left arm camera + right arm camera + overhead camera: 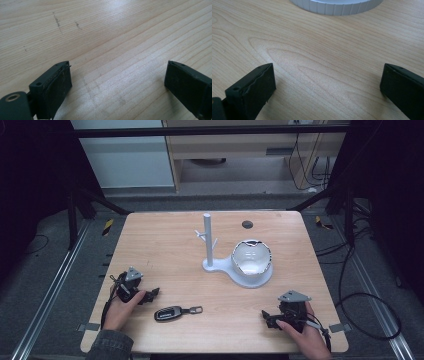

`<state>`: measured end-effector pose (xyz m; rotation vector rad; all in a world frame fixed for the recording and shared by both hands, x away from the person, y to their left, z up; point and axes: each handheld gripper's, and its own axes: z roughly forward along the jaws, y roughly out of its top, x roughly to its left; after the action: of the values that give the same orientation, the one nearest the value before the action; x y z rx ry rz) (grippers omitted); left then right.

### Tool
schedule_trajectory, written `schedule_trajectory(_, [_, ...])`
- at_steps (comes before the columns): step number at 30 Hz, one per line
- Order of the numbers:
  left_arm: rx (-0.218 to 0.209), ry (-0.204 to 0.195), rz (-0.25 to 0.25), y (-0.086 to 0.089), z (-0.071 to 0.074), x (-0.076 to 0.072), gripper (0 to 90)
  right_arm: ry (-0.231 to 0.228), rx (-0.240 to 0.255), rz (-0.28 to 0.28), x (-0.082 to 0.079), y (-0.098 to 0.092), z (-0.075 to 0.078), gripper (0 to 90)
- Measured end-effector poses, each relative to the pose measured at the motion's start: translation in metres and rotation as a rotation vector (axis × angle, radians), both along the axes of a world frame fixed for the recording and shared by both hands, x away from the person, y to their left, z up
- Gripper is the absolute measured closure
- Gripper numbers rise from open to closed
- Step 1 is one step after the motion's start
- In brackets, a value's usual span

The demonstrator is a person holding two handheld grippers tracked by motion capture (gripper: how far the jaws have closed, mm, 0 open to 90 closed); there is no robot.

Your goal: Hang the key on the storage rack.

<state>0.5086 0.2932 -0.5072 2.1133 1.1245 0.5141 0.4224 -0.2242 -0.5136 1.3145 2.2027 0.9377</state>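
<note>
The small black car key with its silver ring [172,312] is lying on the light wooden table [165,255] just right of the left gripper [150,295], whose fingers, like the right gripper's [269,318], are sitting wide open and empty; it looks light, hard and slippery, so pinching its fat middle seems best.

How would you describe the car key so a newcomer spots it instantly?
Start at the wooden table and go to its near edge, between the two grippers. The car key lies flat there, nearer the left gripper. It is a small dark fob with a metal ring.
</note>
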Motion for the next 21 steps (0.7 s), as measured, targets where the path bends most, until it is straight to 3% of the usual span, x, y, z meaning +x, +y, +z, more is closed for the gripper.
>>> schedule_trajectory(9, [0.001, 0.006, 0.009, -0.001, 0.000, -0.002, 3.4, 0.000, 0.000, 0.000, 0.000, 0.000, 0.000, 0.4])
schedule_trajectory(15, [0.018, 0.013, -0.021, -0.007, 0.006, -0.010, 5.0, -0.001, -0.001, 0.000, 0.000, 0.000, 0.000, 0.4])
schedule_trajectory(19, [-0.085, 0.019, -0.081, -0.017, 0.018, -0.018, 4.4, 0.000, 0.000, -0.001, 0.000, 0.000, 0.000, 0.4])
schedule_trajectory(21, [-0.079, 0.012, -0.105, -0.023, 0.022, -0.022, 4.0, 0.000, 0.000, -0.001, 0.000, 0.000, 0.000, 0.4])
